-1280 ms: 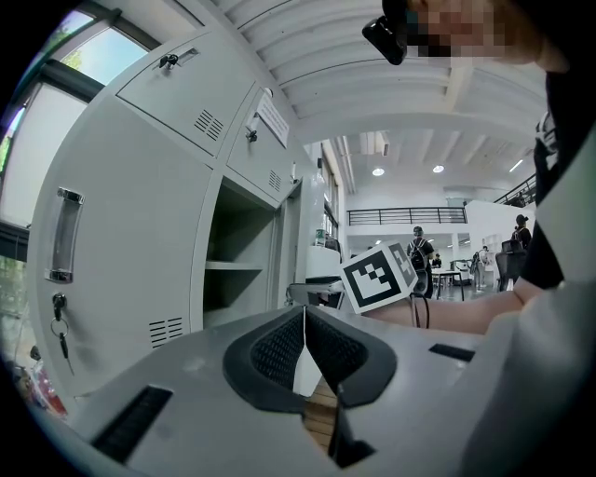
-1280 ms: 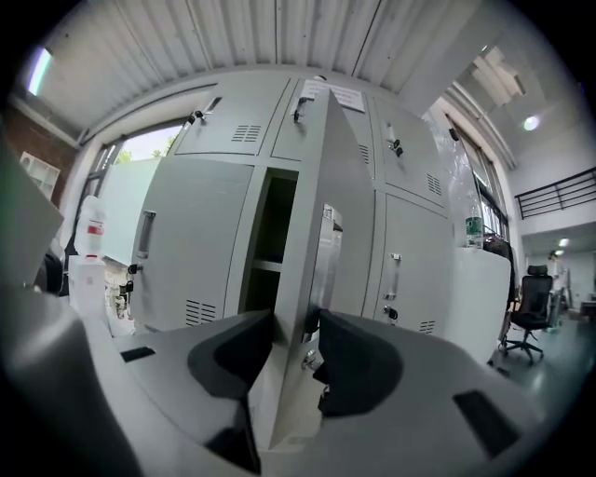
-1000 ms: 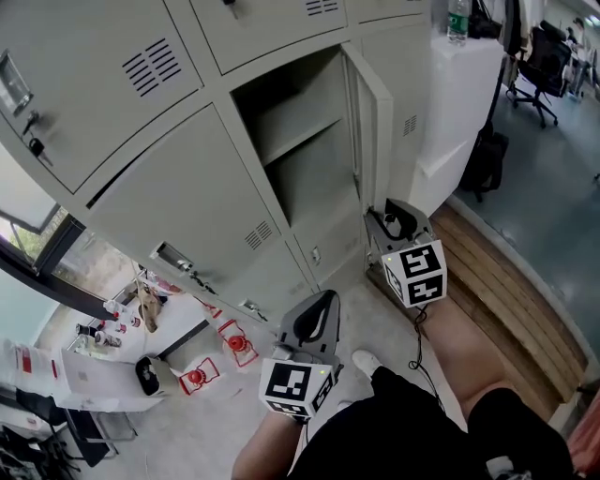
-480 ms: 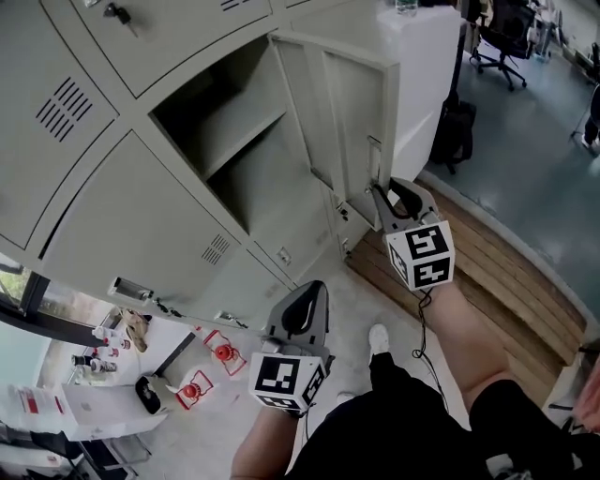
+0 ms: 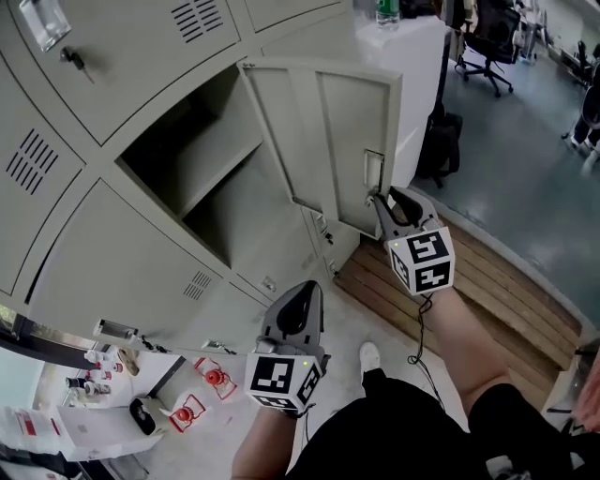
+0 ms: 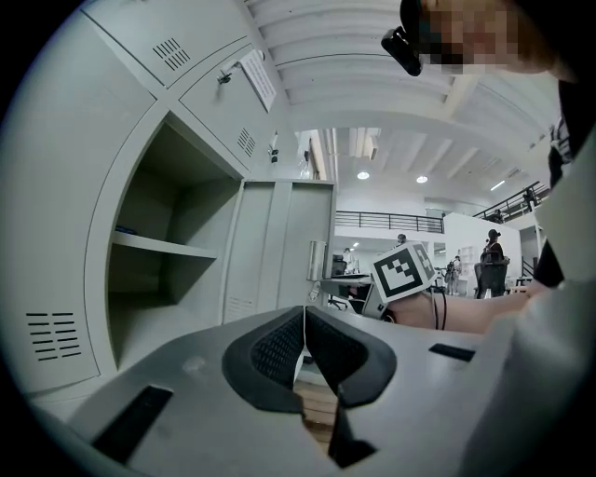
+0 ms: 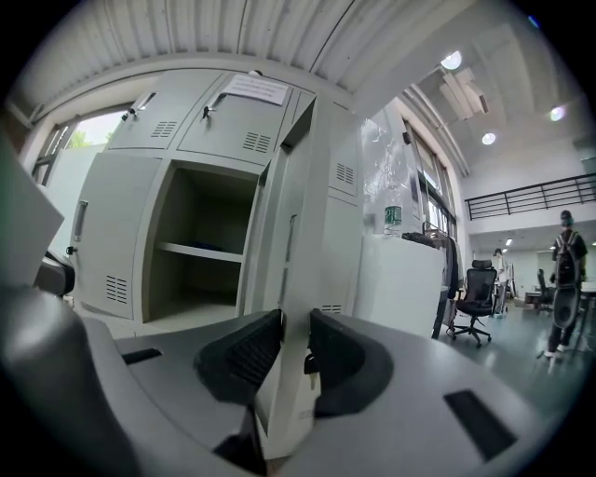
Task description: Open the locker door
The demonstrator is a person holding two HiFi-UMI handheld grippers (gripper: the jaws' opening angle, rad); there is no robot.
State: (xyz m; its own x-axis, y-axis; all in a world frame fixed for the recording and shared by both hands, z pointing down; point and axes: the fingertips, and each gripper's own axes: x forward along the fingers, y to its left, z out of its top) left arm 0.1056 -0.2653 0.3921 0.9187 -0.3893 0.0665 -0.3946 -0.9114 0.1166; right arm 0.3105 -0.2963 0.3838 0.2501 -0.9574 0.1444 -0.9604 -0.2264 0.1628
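Observation:
The grey locker door [image 5: 328,141] stands swung out from its open compartment [image 5: 202,178], which holds one shelf. My right gripper [image 5: 376,201] is shut on the door's free edge, just below the latch plate [image 5: 373,171]. In the right gripper view the door edge [image 7: 289,279] runs upright between the pads of the right gripper [image 7: 284,359], whose jaws have just been closing onto it. My left gripper [image 5: 302,302] hangs lower, in front of the lockers below, touching nothing. In its own view the left gripper [image 6: 303,349] is shut with nothing held.
Shut lockers surround the compartment; one at the upper left has a key [image 5: 70,58]. A white cabinet [image 5: 412,84] with a bottle [image 5: 386,11] stands right of the door. A wooden platform [image 5: 506,281] lies under my right arm. Small clutter [image 5: 141,403] sits lower left.
The door has swung further out, from nearly edge-on to showing its inner face. My right gripper went with its edge. The left gripper shifted too, still holding nothing.

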